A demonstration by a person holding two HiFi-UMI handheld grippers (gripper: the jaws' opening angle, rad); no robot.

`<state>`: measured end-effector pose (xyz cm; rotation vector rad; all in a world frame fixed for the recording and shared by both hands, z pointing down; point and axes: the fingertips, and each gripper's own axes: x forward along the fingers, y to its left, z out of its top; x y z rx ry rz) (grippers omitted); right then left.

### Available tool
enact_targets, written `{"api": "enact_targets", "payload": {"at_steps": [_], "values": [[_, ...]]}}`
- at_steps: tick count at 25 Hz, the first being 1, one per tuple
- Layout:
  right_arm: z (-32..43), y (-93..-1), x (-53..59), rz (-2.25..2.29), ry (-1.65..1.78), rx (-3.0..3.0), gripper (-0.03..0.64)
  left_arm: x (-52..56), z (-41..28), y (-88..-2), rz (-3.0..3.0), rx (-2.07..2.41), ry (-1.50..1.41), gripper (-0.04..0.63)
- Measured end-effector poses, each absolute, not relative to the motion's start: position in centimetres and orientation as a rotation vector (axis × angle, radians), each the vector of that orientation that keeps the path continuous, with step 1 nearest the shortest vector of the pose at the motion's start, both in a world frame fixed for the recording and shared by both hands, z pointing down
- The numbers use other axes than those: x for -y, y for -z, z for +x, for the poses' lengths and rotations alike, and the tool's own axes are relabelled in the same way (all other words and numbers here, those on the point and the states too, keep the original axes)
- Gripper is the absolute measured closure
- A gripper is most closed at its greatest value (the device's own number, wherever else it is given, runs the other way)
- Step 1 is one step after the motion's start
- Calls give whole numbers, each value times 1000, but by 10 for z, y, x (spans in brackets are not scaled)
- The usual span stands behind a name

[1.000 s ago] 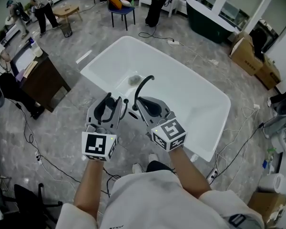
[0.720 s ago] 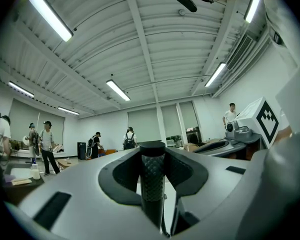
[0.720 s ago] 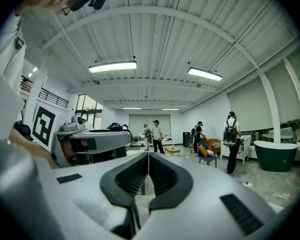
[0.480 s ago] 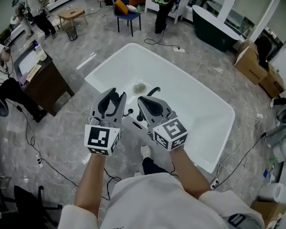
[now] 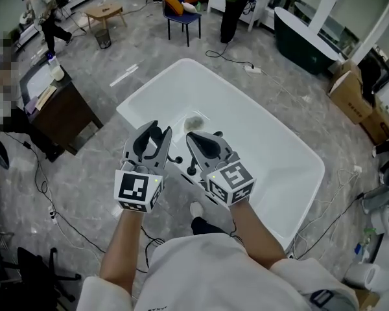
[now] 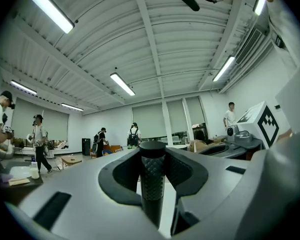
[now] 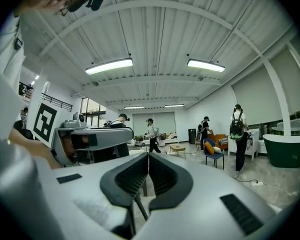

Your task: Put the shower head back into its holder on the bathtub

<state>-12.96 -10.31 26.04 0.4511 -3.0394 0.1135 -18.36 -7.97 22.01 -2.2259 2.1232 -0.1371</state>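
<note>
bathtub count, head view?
2. The white rectangular bathtub fills the centre of the frame. A dark green oval bathtub stands behind it at the upper right. Others may be out of frame.

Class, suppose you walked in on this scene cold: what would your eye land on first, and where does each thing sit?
The big white bathtub dominates the middle of the grey floor in the head view. Over its near rim, the left gripper is clamped on the black, knurled handle of the shower head. The right gripper is close beside it, jaws together.
</note>
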Motion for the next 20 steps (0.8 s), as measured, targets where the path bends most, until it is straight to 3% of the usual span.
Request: {"api": "enact_targets", "payload": {"at_steps": [20], "values": [[-165, -333, 201, 219, -270, 2966, 597, 161, -207, -298, -2212, -2336, 253, 462]]}}
